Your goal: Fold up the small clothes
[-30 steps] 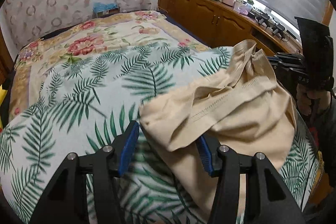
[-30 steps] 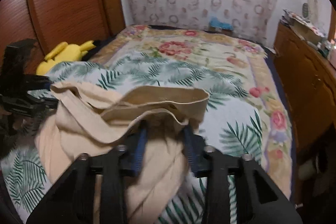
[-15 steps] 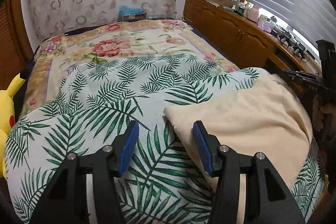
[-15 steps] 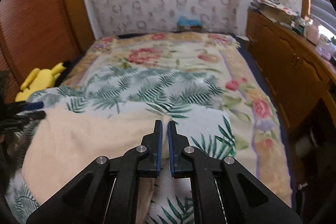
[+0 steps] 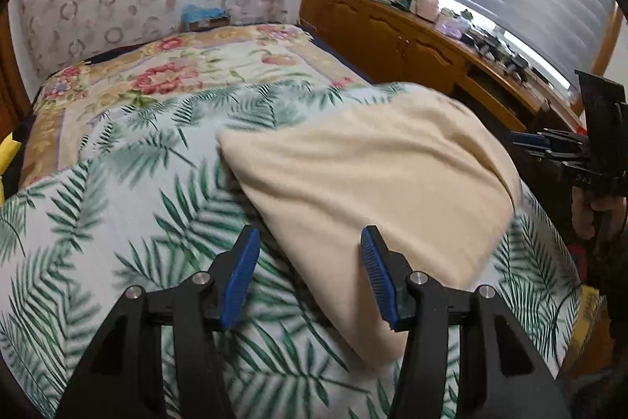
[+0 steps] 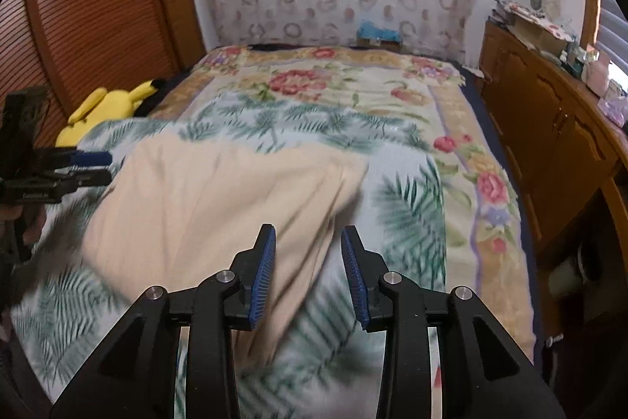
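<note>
The beige garment (image 5: 365,183) lies flat on our palm-print blanket (image 5: 117,207), no longer bunched, at twelve o'clock of our released left gripper (image 5: 310,273) and our opening right gripper (image 6: 308,268), which has let it go.

My left gripper (image 5: 310,271): matte black angular links, silver round-head screws at the pivots, ribbed blue pads (image 5: 240,277) on both fingers; right gripper (image 6: 308,273) same build, same blue pads (image 6: 262,281). Right unit seen from the left camera: black boxy body, faint white lettering, unreadable.
</note>
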Demonstrator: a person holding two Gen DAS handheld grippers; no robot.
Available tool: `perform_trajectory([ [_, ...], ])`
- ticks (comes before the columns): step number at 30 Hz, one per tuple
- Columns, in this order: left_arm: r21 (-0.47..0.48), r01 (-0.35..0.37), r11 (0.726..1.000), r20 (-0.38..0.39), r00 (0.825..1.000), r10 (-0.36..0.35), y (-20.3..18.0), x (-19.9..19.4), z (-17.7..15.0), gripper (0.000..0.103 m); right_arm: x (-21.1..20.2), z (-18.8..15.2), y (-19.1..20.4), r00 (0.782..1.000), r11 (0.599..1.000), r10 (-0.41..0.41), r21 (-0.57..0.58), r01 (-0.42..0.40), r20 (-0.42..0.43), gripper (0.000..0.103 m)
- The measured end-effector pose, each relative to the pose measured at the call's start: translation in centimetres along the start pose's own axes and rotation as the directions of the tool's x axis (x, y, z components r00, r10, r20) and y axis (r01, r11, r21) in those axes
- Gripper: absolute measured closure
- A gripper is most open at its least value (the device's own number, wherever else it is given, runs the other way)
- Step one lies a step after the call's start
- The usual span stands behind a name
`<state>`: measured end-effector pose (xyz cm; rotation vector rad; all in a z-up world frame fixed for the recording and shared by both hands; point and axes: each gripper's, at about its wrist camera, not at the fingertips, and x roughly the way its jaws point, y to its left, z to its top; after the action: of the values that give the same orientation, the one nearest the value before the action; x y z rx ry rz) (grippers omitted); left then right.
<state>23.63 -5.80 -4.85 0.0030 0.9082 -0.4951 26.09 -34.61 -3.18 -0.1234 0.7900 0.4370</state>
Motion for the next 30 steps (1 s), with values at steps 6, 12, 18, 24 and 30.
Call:
perform_trajectory([
  [6,0.01,0.001,1.0,-0.042,0.999,-0.001,-1.0,0.8,-1.5,0.051,-0.7,-3.3,1.6,0.997,0.999,0.036,-0.018,-0.037,-0.068,0.069],
  [12,0.017,-0.013,1.0,-0.051,0.999,0.014,-1.1,1.2,-1.7,0.05,0.3,-4.7,3.4,0.991,0.996,0.063,-0.057,-0.07,-0.115,0.069],
  [18,0.048,-0.045,0.998,-0.055,0.997,0.048,-1.3,1.7,-1.7,0.049,0.6,-5.0,4.0,0.993,0.989,0.028,-0.139,-0.044,-0.113,0.094],
  [24,0.045,-0.052,0.998,-0.054,0.997,0.054,-1.2,1.9,-1.5,0.049,-2.1,-4.6,2.4,0.991,0.98,-0.115,-0.171,0.102,-0.065,0.103],
  [30,0.02,-0.041,0.999,-0.06,0.997,0.042,-0.9,1.8,-1.5,0.049,-2.2,-4.7,0.8,0.995,0.995,-0.057,-0.088,0.05,-0.08,0.103],
])
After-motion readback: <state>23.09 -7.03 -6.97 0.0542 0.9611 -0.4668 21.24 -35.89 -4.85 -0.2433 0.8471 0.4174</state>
